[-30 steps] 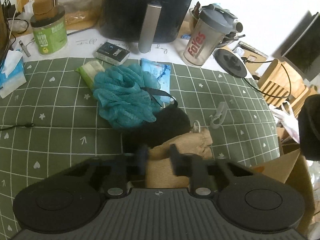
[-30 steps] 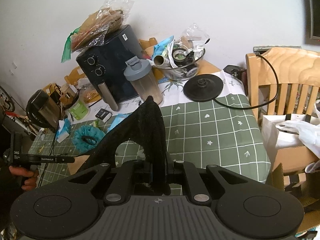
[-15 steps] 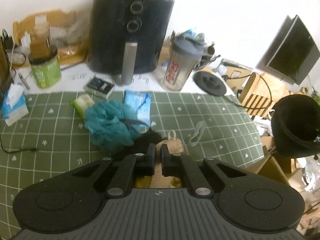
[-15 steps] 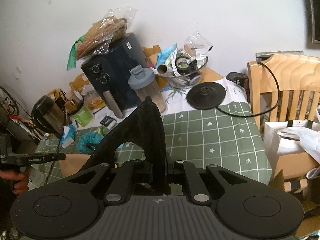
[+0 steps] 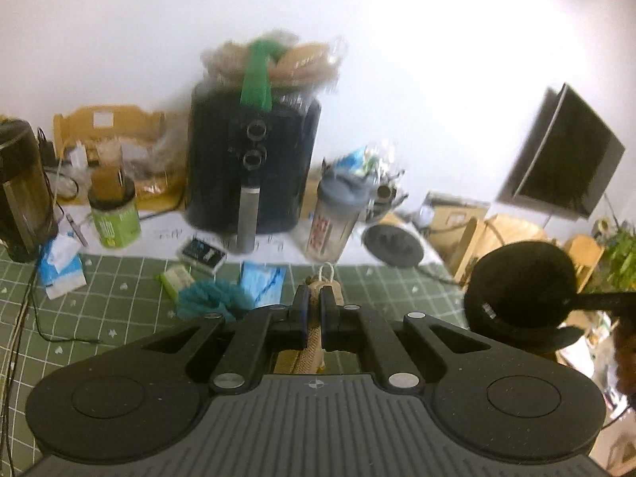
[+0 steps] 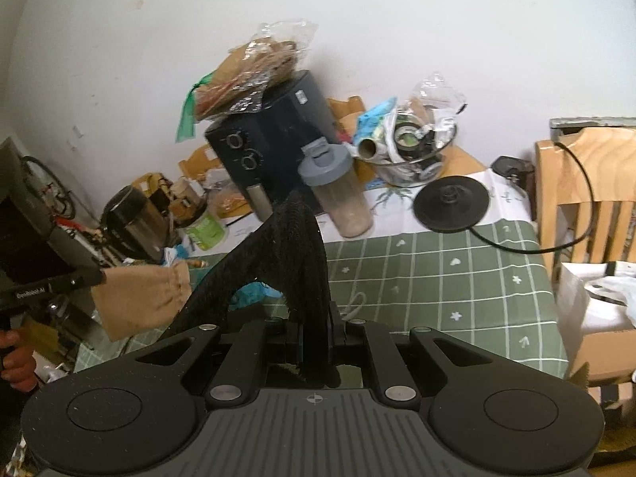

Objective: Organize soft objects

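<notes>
Setting: green checked tablecloth (image 5: 119,302) on a cluttered table, air fryer (image 5: 254,167) at the white back wall.
Left view, centre: left gripper (image 5: 313,310) pinched narrow on the neck of a tan pouch (image 5: 322,290), held up off the table.
Left view, lower left: teal bath pouf (image 5: 210,302) lies on the cloth.
Left view, right edge: black hat (image 5: 520,286) hangs clear of the table.
Right view, centre: right gripper (image 6: 316,342) clamped on the black hat (image 6: 286,254), its fabric draped upward and leftward.
Right view, left edge: tan pouch (image 6: 143,298) dangles whole from the other tool; the left view shows only its neck.
Advice: probably keep both grips firm and carry each piece clear of the shaker bottle (image 6: 338,194).
</notes>
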Motion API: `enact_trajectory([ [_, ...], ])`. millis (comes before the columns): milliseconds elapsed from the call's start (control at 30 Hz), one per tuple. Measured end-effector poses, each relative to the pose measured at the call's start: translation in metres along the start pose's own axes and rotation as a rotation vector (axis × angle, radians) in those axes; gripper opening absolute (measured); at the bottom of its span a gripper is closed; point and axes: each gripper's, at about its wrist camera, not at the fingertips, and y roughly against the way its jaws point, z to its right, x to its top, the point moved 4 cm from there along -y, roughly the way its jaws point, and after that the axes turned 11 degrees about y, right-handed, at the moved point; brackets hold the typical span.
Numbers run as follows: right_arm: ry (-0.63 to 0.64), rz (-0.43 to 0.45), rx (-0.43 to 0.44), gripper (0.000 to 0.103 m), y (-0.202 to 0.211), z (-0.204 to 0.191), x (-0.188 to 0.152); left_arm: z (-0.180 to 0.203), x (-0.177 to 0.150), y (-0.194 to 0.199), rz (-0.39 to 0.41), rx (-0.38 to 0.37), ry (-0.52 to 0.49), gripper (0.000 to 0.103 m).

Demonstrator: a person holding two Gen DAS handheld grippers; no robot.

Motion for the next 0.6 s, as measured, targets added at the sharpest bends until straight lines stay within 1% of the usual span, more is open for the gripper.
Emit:
enact_trajectory([
  [167, 0.025, -0.002, 0.041, 0.012, -0.001, -0.007, 0.002, 0.017, -0.004, 0.023, 0.037, 0.002, 0.008, 0.006],
  [333, 0.045, -0.001, 0.081, 0.012, 0.002, -0.015, -0.001, 0.033, -0.016, 0.044, 0.052, 0.002, 0.01, 0.006],
  [467, 0.055, -0.009, 0.106, 0.012, 0.003, -0.02, -0.005, 0.042, -0.03, 0.056, 0.043, 0.005, 0.023, 0.006],
  [600, 0.071, -0.015, 0.129, 0.012, 0.005, -0.024, -0.008, 0.047, -0.045, 0.064, 0.016, 0.023, 0.045, 0.006],
])
